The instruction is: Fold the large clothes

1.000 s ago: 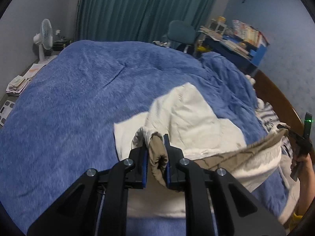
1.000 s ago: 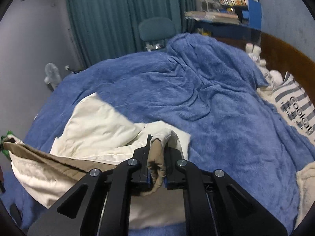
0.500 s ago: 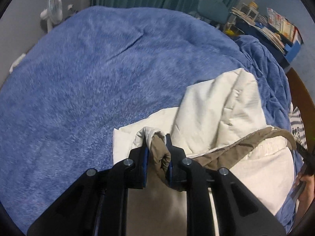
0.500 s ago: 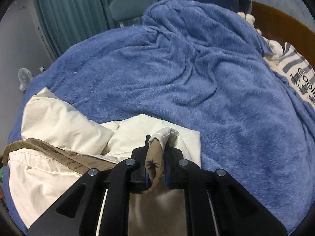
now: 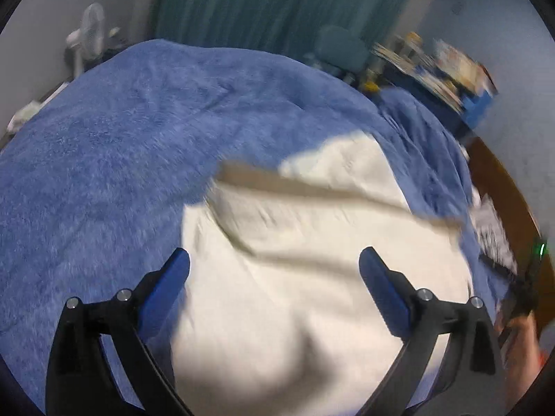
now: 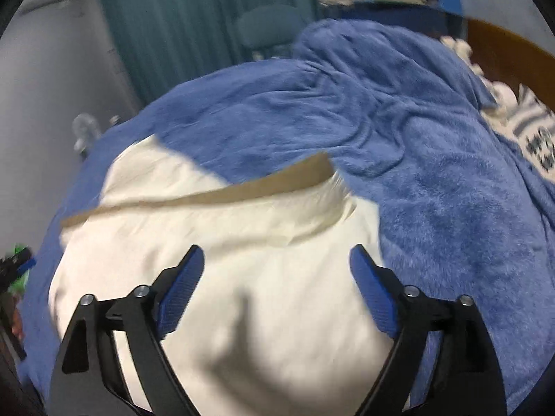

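Observation:
A large cream garment (image 5: 312, 277) (image 6: 242, 260) with a tan band (image 5: 312, 187) (image 6: 249, 190) along its far edge lies folded over on the blue fleece blanket (image 5: 121, 138) (image 6: 433, 173). My left gripper (image 5: 274, 274) hangs over its near left part, jaws opening wide, nothing pressed between the blue pads. My right gripper (image 6: 277, 270) hangs over the near right part, jaws likewise opening, the cloth lying below them and free. Both views are motion-blurred.
A teal curtain (image 5: 277, 7), an office chair (image 5: 341, 45) and a cluttered blue shelf (image 5: 451, 76) stand beyond the bed. A fan (image 5: 90, 34) is at the far left. A wooden headboard (image 6: 513, 55) and striped pillow (image 6: 534, 131) lie on the right. A hand (image 5: 520, 346) shows at right.
Both grippers were shut on the garment's tan-and-cream edge; now both have let go and stand wide. The lifted edge has dropped flat onto the cream cloth, and both cameras came down.

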`<control>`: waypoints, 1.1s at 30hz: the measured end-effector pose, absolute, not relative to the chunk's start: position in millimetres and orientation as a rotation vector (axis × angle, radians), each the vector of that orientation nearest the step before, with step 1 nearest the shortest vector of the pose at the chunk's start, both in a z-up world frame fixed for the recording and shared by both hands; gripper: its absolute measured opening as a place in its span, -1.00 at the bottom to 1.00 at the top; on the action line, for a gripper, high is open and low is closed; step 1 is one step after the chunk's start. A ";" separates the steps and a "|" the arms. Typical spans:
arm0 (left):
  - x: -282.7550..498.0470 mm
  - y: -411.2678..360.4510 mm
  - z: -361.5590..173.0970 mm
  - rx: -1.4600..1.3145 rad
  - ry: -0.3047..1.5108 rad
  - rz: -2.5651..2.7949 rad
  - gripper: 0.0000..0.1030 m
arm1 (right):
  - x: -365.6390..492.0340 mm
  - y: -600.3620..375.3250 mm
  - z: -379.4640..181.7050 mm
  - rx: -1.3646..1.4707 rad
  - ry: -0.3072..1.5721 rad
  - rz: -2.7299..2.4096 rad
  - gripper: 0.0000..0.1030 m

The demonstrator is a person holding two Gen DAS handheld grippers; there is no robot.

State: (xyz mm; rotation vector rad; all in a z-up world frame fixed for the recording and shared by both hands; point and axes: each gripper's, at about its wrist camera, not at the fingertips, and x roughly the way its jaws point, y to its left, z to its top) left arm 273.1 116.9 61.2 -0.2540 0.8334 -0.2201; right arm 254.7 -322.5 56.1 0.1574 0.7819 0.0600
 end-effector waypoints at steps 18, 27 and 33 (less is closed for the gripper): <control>204.0 0.6 -9.0 0.103 0.775 -0.254 0.87 | 185.4 -256.0 -13.4 -0.094 0.767 0.130 0.86; 302.9 -37.1 2.2 0.153 0.927 -0.262 0.87 | 269.5 -244.0 -7.1 -0.058 0.890 0.121 0.88; 366.9 -39.8 -0.8 0.120 1.020 -0.202 0.87 | 336.0 -234.7 -10.0 -0.060 0.978 0.078 0.88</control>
